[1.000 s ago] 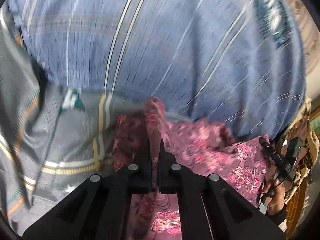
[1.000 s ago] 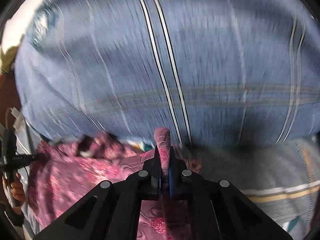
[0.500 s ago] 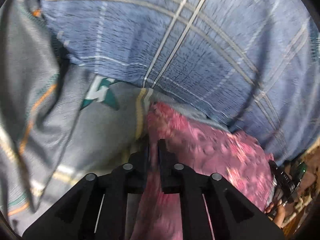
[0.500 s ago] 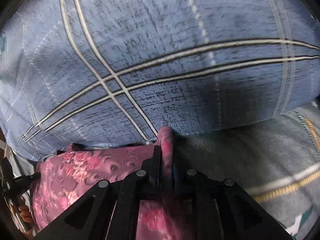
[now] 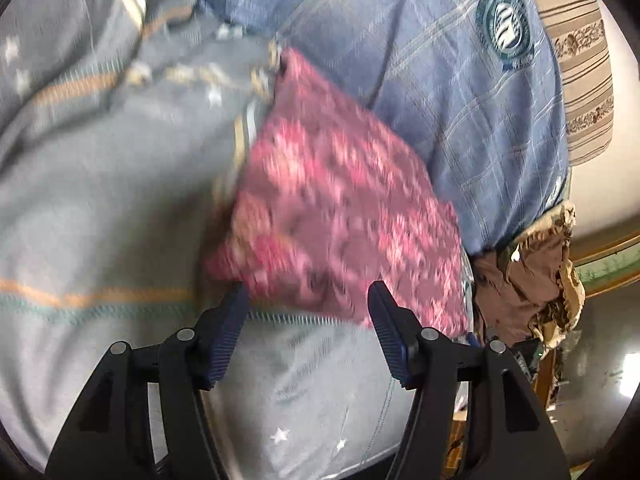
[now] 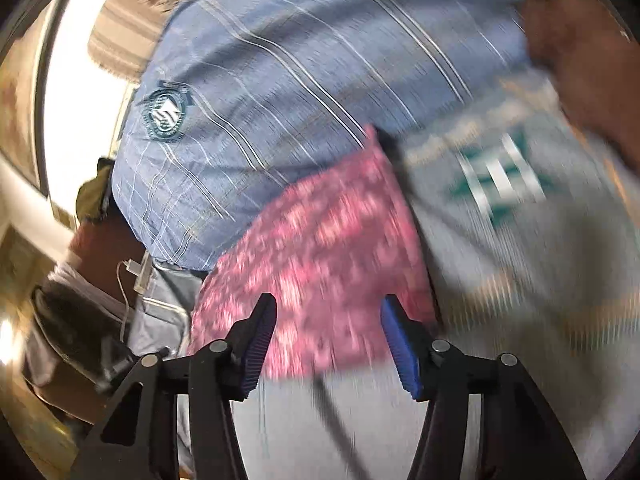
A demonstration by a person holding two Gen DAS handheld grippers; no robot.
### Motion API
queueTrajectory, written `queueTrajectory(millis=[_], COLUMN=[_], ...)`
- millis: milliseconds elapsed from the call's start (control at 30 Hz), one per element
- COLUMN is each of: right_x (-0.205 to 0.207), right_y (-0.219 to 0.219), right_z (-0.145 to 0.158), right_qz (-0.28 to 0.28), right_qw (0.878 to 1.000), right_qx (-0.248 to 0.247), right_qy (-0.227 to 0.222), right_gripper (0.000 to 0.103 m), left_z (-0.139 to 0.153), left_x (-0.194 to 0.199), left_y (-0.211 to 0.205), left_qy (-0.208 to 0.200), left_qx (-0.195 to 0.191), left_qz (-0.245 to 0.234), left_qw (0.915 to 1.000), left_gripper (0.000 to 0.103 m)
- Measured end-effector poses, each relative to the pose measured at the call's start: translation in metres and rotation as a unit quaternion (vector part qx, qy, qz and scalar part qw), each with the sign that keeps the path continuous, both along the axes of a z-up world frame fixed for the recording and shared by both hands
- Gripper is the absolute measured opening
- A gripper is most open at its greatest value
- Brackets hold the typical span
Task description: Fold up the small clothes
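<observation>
My left tongs (image 5: 306, 304) are spread wide, gripping nothing, and my right tongs (image 6: 328, 316) are spread too, equally bare. The pink cloth (image 5: 336, 208) lies flat as a folded patch on the grey sheet (image 5: 100, 208), its far edge against the blue pillow (image 5: 460, 92). From my left tongs, its near edge sits just past the fingertips, apart from them. From my right tongs, the cloth (image 6: 328, 256) shows between the fingers, blurred, so I cannot tell whether they touch it. The pillow (image 6: 304, 80) lies beyond it, the sheet (image 6: 520, 260) to its right.
</observation>
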State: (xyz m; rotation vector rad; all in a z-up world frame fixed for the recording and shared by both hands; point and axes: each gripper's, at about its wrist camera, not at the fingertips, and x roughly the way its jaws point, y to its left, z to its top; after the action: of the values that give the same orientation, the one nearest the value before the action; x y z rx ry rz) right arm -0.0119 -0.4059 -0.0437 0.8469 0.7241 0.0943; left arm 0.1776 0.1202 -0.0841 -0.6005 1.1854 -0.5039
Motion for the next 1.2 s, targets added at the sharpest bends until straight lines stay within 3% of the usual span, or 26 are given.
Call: queueTrajectory(millis=[167, 267, 300, 367, 400, 467, 533, 600, 667, 733, 767, 800, 900, 1000, 1067, 1133, 1200], right_x=[-0.001, 0.000, -0.001, 0.010, 0.010, 0.006, -0.001, 0.001, 0.007, -0.001, -0.004, -0.008, -0.022, -0.025, -0.015, 0.005, 0.028], right_y=[0.011, 0.009, 0.007, -0.003, -0.007, -0.007, -0.005, -0.007, -0.010, -0.011, -0.010, -0.009, -0.005, 0.006, 0.017, 0.036, 0.053], right_z=[-0.038, -0.047, -0.049, -0.051, -0.043, -0.023, -0.002, -0.012, -0.045, -0.058, -0.054, -0.048, -0.025, 0.007, 0.017, 0.024, 0.020], right_qz=[-0.038, -0.078, -0.088, -0.091, -0.090, -0.079, -0.066, -0.064, -0.068, -0.071, -0.076, -0.084, -0.098, -0.105, -0.088, -0.054, -0.027], right_qw=[0.997, 0.994, 0.994, 0.992, 0.992, 0.993, 0.995, 0.997, 0.997, 0.997, 0.997, 0.996, 0.995, 0.990, 0.989, 0.988, 0.986], right_qx=[0.051, 0.071, 0.066, 0.082, 0.089, 0.065, 0.006, -0.002, -0.016, -0.010, -0.009, -0.012, -0.033, -0.081, -0.100, -0.125, -0.152], right_qy=[0.046, 0.018, 0.013, 0.010, -0.009, -0.051, -0.070, -0.048, 0.014, 0.011, 0.015, 0.017, 0.000, -0.046, -0.062, -0.070, -0.056], right_gripper=[0.057, 0.057, 0.053, 0.017, 0.005, 0.005, 0.005, 0.005, 0.005, 0.003, 0.005, 0.015, 0.018, 0.023, 0.028, 0.038, 0.040], left_z=[-0.021, -0.015, -0.014, -0.010, -0.005, 0.006, 0.005, -0.013, -0.037, -0.037, -0.033, -0.027, 0.001, 0.032, 0.048, 0.056, 0.053], left_x=[0.008, 0.012, 0.016, 0.021, 0.019, 0.010, 0.006, 0.008, 0.012, 0.008, 0.004, -0.002, -0.024, -0.028, -0.018, -0.004, 0.015], left_y=[-0.017, -0.015, -0.016, -0.018, -0.019, -0.015, -0.014, -0.011, -0.010, -0.001, 0.003, 0.006, 0.017, 0.011, -0.008, -0.031, -0.056], left_qy=[0.031, 0.037, 0.039, 0.042, 0.036, 0.008, -0.009, 0.011, 0.051, 0.054, 0.053, 0.043, -0.005, -0.054, -0.083, -0.109, -0.115], left_qx=[-0.004, -0.020, -0.016, -0.007, -0.007, 0.005, 0.030, 0.034, 0.028, 0.000, -0.001, 0.007, 0.028, 0.044, 0.069, 0.107, 0.145], left_qz=[0.028, 0.047, 0.055, 0.055, 0.051, 0.051, 0.052, 0.055, 0.061, 0.068, 0.069, 0.068, 0.075, 0.075, 0.067, 0.060, 0.042], left_qw=[0.9991, 0.9980, 0.9976, 0.9976, 0.9980, 0.9987, 0.9981, 0.9978, 0.9965, 0.9962, 0.9962, 0.9967, 0.9968, 0.9948, 0.9919, 0.9864, 0.9818], left_gripper=[0.061, 0.060, 0.053, 0.006, 0.006, 0.006, 0.006, 0.006, 0.006, 0.006, 0.007, 0.007, 0.007, 0.024, 0.051, 0.056, 0.056])
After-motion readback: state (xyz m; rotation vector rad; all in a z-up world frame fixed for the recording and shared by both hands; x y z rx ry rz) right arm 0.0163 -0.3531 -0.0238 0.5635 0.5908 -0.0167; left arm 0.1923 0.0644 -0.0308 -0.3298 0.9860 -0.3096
